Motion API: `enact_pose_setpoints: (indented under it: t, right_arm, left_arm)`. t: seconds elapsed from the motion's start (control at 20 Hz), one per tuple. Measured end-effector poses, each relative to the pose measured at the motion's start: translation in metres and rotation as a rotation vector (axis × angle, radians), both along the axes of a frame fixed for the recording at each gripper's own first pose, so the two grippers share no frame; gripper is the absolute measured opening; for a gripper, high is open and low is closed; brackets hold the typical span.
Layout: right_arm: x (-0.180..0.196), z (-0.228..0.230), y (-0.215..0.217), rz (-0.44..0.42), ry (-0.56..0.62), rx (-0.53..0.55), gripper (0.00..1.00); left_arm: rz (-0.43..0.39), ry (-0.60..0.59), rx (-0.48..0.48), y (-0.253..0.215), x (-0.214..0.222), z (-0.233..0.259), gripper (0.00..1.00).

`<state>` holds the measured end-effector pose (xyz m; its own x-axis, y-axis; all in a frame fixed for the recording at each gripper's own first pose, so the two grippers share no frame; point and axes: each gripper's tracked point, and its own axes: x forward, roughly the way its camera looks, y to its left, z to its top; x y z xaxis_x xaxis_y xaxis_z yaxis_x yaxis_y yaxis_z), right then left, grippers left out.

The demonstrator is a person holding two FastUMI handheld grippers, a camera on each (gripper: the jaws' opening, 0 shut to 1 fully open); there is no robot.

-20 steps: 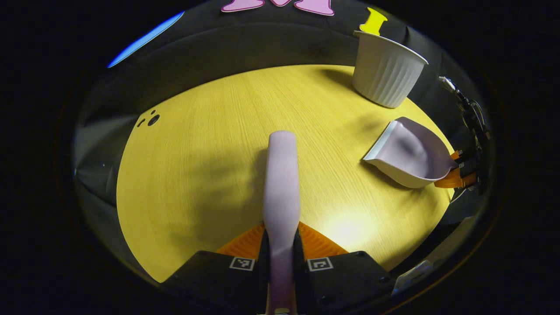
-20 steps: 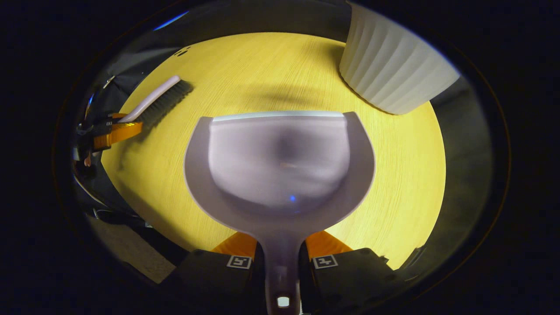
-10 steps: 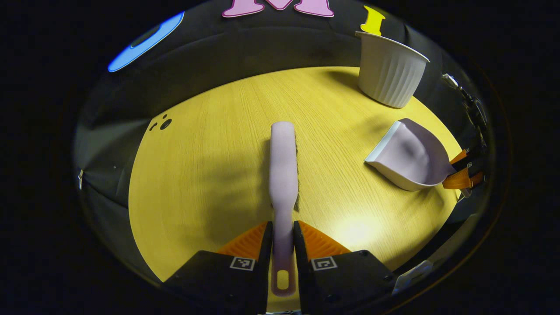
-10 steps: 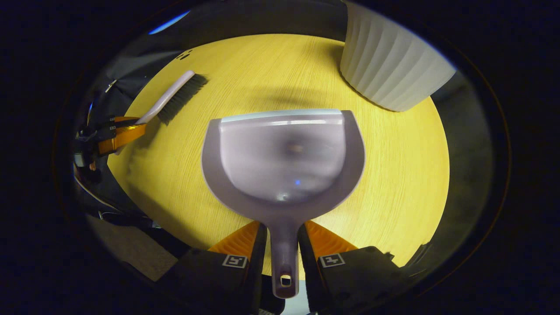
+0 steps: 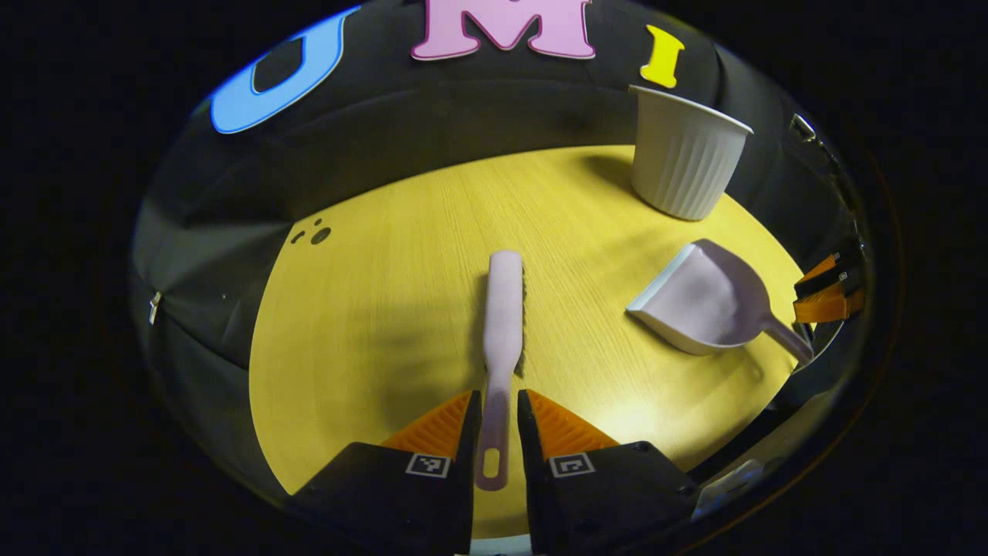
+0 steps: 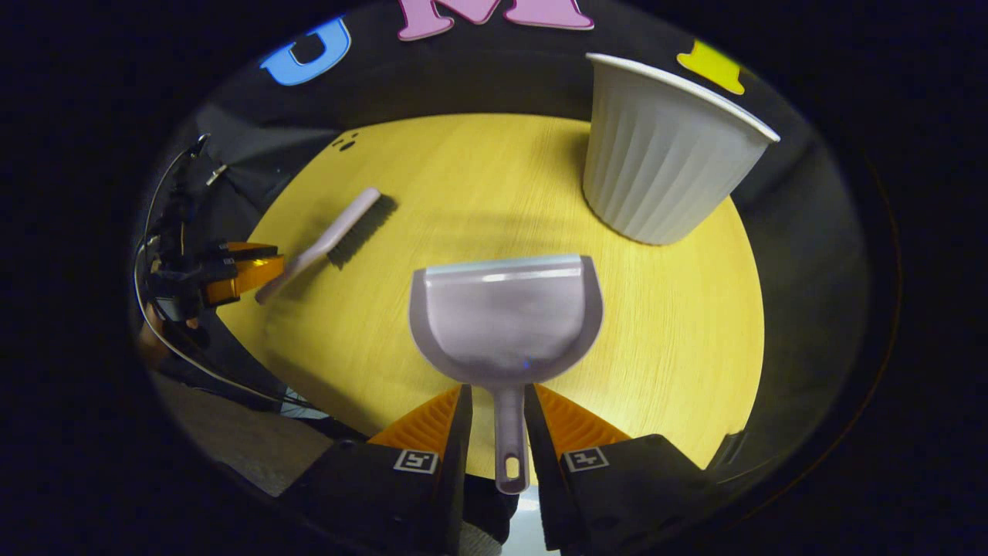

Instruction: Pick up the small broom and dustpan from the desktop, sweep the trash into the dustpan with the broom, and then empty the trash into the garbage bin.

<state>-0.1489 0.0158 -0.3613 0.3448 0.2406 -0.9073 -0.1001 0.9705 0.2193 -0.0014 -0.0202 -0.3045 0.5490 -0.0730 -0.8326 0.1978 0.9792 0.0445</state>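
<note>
The small lilac broom (image 5: 503, 301) lies flat on the yellow desktop (image 5: 370, 324), bristles down. Its handle end sits loose between the fingers of my left gripper (image 5: 498, 398), which stands open with a slight gap on each side. The lilac dustpan (image 6: 505, 316) rests on the desktop with its mouth facing away. Its thin handle lies between the fingers of my right gripper (image 6: 498, 390), also open. In the right gripper view, the broom (image 6: 340, 232) lies at the left with the left gripper (image 6: 247, 266) behind it. The dustpan (image 5: 706, 305) sits right of the broom, with the right gripper (image 5: 826, 289) beyond it.
A white ribbed garbage bin (image 6: 664, 150) stands upright at the far right of the desktop, just behind the dustpan; it is also in the left gripper view (image 5: 683, 166). Small dark holes (image 5: 316, 233) mark the far left of the desktop. Cables hang by the left edge (image 6: 166, 232).
Both grippers let go and drew back toward me. The broom and dustpan now rest on the desktop, only their handle ends between the fingers.
</note>
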Motion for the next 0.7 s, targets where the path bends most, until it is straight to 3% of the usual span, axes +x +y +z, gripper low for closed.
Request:
enact_pose_setpoints:
  t: [0.1, 0.15, 0.35, 0.4, 0.45, 0.5, 0.55, 0.7]
  right_arm:
    - [0.018, 0.024, 0.000, -0.014, -0.102, 0.007, 0.44]
    - [0.028, 0.036, 0.000, -0.018, -0.157, 0.008, 0.44]
    - [0.061, 0.081, 0.002, -0.026, -0.336, 0.022, 0.44]
    - [0.068, 0.093, 0.004, -0.027, -0.368, 0.035, 0.44]
    - [0.074, 0.103, 0.004, -0.032, -0.406, 0.036, 0.44]
    - [0.079, 0.112, 0.003, -0.028, -0.432, 0.039, 0.43]
    - [0.085, 0.120, 0.004, -0.026, -0.464, 0.033, 0.37]
    - [0.099, 0.154, 0.003, -0.014, -0.577, 0.012, 0.35]
  left_arm:
    - [0.009, -0.064, -0.023, -0.006, 0.013, 0.024, 0.27]
    - [0.013, -0.099, -0.033, -0.010, 0.018, 0.036, 0.32]
    - [0.019, -0.250, -0.086, -0.022, 0.047, 0.093, 0.32]
    - [0.019, -0.288, -0.103, -0.025, 0.053, 0.108, 0.37]
    - [0.019, -0.327, -0.117, -0.028, 0.059, 0.122, 0.27]
    - [0.019, -0.364, -0.129, -0.031, 0.064, 0.137, 0.32]
    - [0.021, -0.400, -0.137, -0.032, 0.069, 0.150, 0.32]
    - [0.021, -0.500, -0.168, -0.030, 0.075, 0.192, 0.32]
